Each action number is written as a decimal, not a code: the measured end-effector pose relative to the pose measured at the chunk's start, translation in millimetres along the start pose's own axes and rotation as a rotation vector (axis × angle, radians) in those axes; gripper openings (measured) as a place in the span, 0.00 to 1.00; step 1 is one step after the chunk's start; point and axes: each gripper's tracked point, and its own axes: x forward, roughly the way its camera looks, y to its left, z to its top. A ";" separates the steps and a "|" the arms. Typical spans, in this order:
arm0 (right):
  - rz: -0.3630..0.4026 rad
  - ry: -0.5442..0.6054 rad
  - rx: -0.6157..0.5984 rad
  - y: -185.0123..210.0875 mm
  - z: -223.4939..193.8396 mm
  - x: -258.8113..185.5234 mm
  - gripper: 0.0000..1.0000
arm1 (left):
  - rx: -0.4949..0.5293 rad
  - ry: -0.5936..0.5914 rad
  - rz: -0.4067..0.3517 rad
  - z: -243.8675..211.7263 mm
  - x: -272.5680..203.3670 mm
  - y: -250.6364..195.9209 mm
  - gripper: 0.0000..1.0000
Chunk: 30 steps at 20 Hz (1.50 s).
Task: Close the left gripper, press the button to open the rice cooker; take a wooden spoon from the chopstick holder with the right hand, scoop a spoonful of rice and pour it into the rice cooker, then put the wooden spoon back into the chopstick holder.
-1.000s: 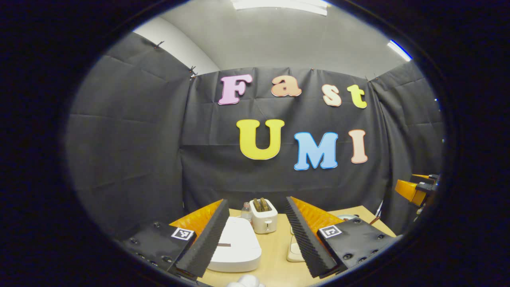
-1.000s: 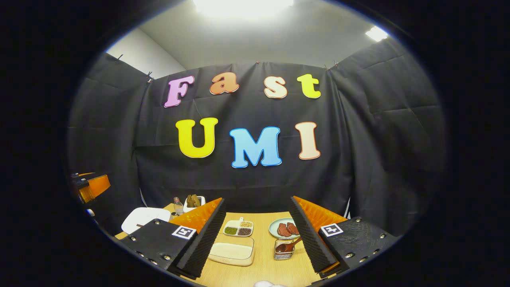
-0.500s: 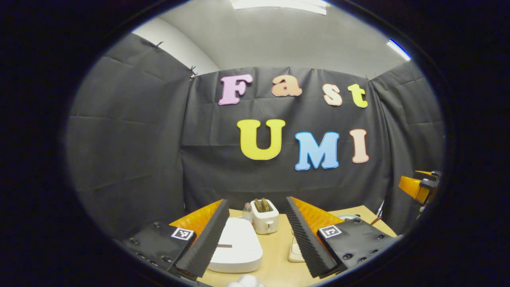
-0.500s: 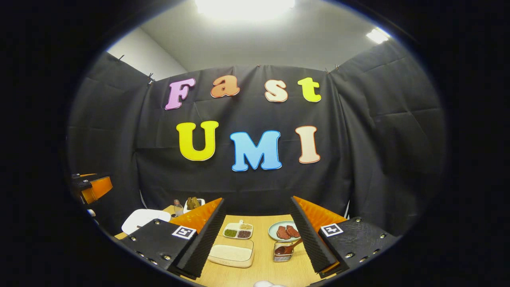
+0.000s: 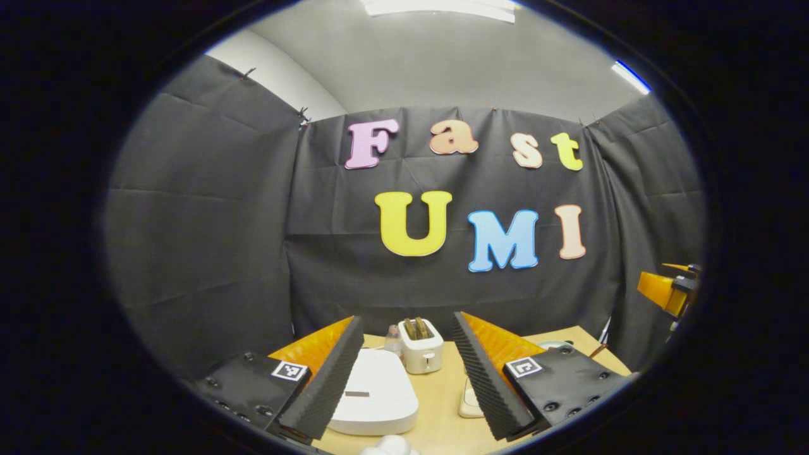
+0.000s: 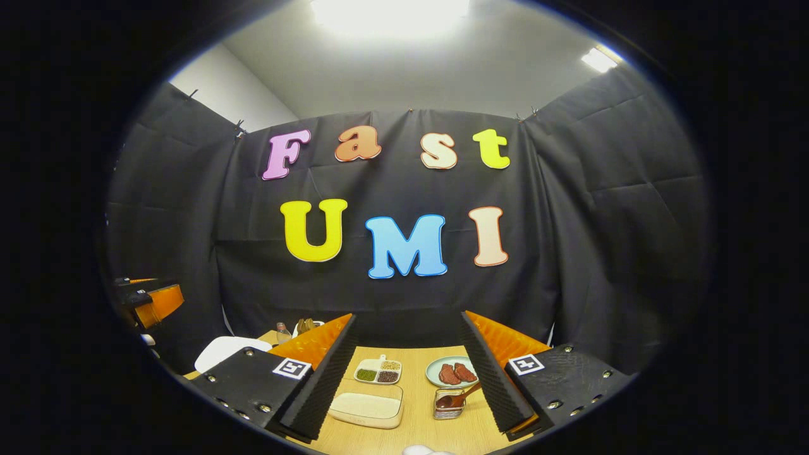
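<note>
Both grippers hang above the table (image 6: 414, 379), jaws spread wide, nothing between them. From my left gripper (image 5: 407, 376) I look down on the white rice cooker (image 5: 376, 395), lid shut, lying partly under my left finger. Behind it stands a white toaster (image 5: 422, 344) with a small bottle (image 5: 393, 340) just beside it. My right gripper (image 5: 667, 292) shows orange at the far right edge of that view.

From my right gripper (image 6: 407, 376) I see the shallow dish of rice (image 6: 368, 406) on the table between my fingers, nearer the left one. Just right of it sits the wire chopstick holder (image 6: 447, 406) with the wooden spoon (image 6: 456, 397) in it, handle slanting up toward my right finger. Behind them lie a divided tray of beans (image 6: 378, 371) and a plate of meat (image 6: 450, 371). The cooker (image 6: 224, 351) shows at the left, and my left gripper (image 6: 152, 302) beyond it.
</note>
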 end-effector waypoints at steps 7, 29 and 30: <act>-0.002 -0.007 -0.001 -1.1 4.5 2.8 0.98 | 0.004 0.007 0.003 -1.9 5.9 -2.2 1.00; -0.005 0.001 0.001 -4.1 4.0 4.3 0.98 | 0.019 0.008 0.005 0.4 7.6 -1.6 1.00; -0.007 0.001 0.000 -4.9 4.7 4.2 0.98 | 0.024 0.008 0.007 -0.2 7.2 -0.1 1.00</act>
